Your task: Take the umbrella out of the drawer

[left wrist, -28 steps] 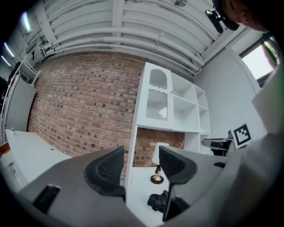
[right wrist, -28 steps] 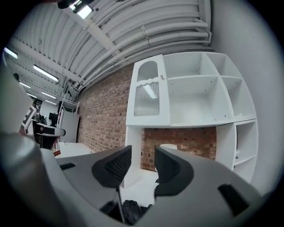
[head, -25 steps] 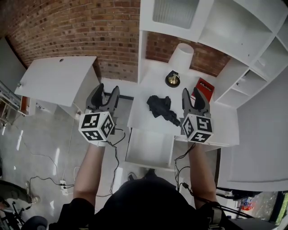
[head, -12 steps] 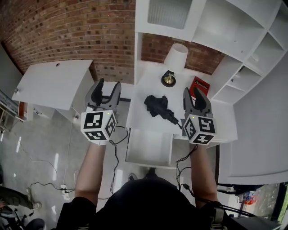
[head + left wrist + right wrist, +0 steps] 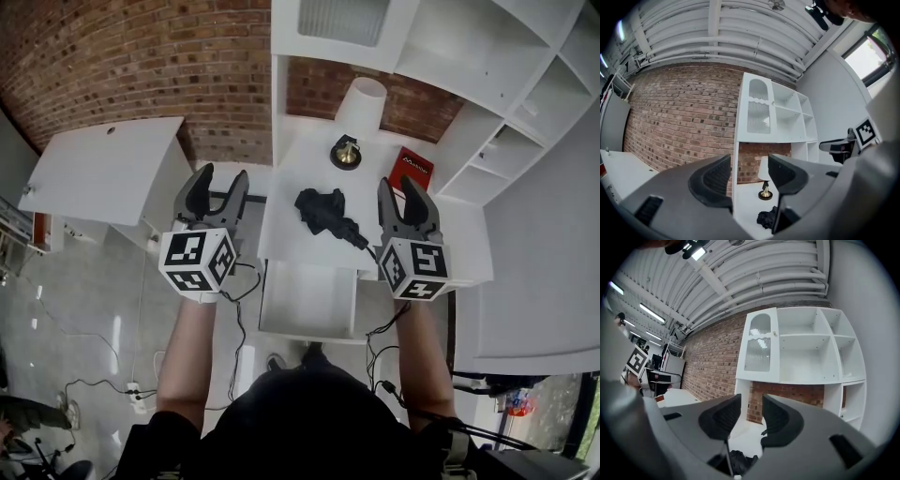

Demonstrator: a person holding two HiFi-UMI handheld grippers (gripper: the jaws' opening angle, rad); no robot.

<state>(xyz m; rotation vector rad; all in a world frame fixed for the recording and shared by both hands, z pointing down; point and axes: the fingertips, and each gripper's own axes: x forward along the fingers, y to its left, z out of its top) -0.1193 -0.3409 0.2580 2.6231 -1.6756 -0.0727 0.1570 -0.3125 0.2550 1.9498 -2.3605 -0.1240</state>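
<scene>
The black folded umbrella [image 5: 323, 214] lies on the white desktop [image 5: 291, 234], its handle end toward my right gripper. Under the desk's front edge the white drawer [image 5: 309, 302] stands pulled out, nothing showing inside. My right gripper [image 5: 405, 202] hovers level just right of the umbrella; its jaws have just been closing a little, a gap remains and nothing is between them. My left gripper [image 5: 216, 192] is open and off the desk's left edge. The umbrella [image 5: 766, 219] shows low in the left gripper view beyond the gripper [image 5: 749, 176], and below my right gripper [image 5: 751, 411] as a black umbrella [image 5: 740, 460].
A lamp with a white shade [image 5: 361, 101] and brass base [image 5: 346, 153] stands at the back of the desk beside a red book [image 5: 411, 167]. White shelving [image 5: 487, 56] rises right, a white table [image 5: 103, 169] left. Cables [image 5: 239, 319] hang by the drawer.
My right gripper's jaws stand slightly narrower than a second ago, and it has lifted a little. The head view has shifted. The umbrella has stayed on the desk.
</scene>
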